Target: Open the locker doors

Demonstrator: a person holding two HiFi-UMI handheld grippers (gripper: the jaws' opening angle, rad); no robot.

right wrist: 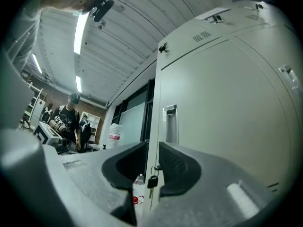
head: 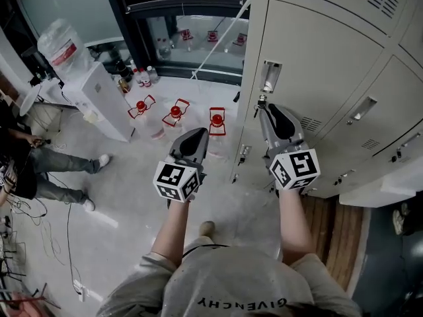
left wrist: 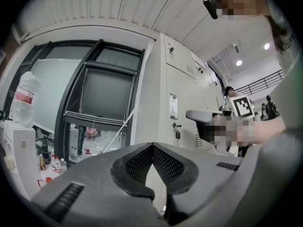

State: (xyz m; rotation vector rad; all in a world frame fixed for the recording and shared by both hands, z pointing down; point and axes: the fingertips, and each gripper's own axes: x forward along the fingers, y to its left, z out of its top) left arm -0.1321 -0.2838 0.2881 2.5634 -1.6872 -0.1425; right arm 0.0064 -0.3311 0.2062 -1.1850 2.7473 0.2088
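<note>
Head view: left claw (head: 193, 137) held level over the floor (head: 132, 197), apart from the lockers. Right claw (head: 266, 109) sits close to the closed locker door (head: 317, 58).
Left gripper view: left claw (left wrist: 152, 148) closed tip to tip, empty.
Right gripper view: right claw (right wrist: 151, 145) parted narrowly, gripping nothing. A key (right wrist: 152, 180) hangs from the door's lock and shows in the gap.

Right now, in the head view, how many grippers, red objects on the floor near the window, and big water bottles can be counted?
Grippers: 2, the left gripper and the right gripper
Red objects on the floor: 3
Big water bottle: 1
Total: 6
</note>
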